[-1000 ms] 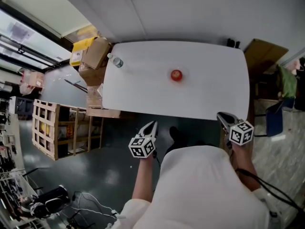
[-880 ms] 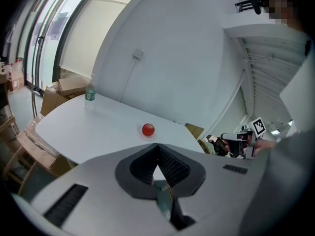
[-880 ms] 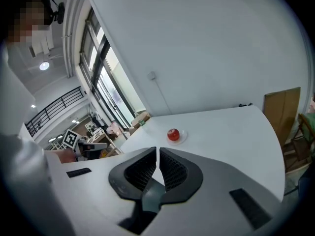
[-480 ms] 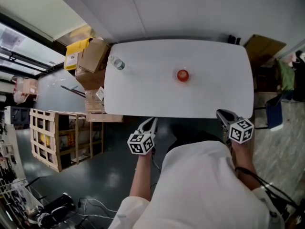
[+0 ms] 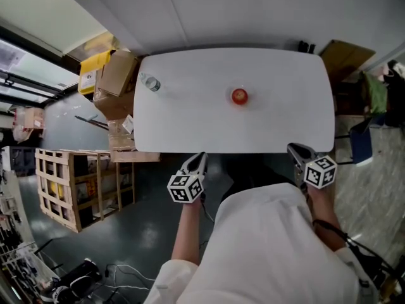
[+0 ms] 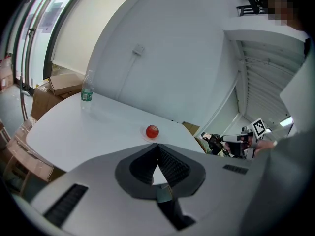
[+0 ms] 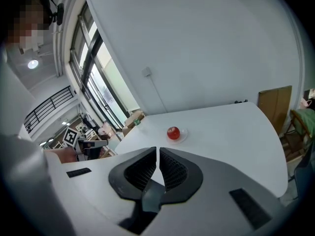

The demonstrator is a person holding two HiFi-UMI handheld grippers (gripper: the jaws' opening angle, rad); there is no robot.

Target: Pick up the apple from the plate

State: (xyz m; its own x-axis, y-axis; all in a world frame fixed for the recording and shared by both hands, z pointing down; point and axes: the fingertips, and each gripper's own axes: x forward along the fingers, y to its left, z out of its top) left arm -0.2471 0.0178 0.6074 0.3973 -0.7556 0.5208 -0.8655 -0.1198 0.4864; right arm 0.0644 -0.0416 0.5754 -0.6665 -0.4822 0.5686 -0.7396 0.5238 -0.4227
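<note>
The left gripper [image 5: 200,157] and right gripper [image 5: 295,150] hang off the near edge of the table [image 5: 190,122], each clenched on nothing. The apple [image 5: 239,95] sits alone on its plate [image 7: 184,134], well out ahead and between them (neither looks clearly nearer), so I'd expect a long forward reach first

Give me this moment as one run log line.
apple: on plate, untouched | left gripper: shut, empty, at table near edge | right gripper: shut, empty, same edge
</note>
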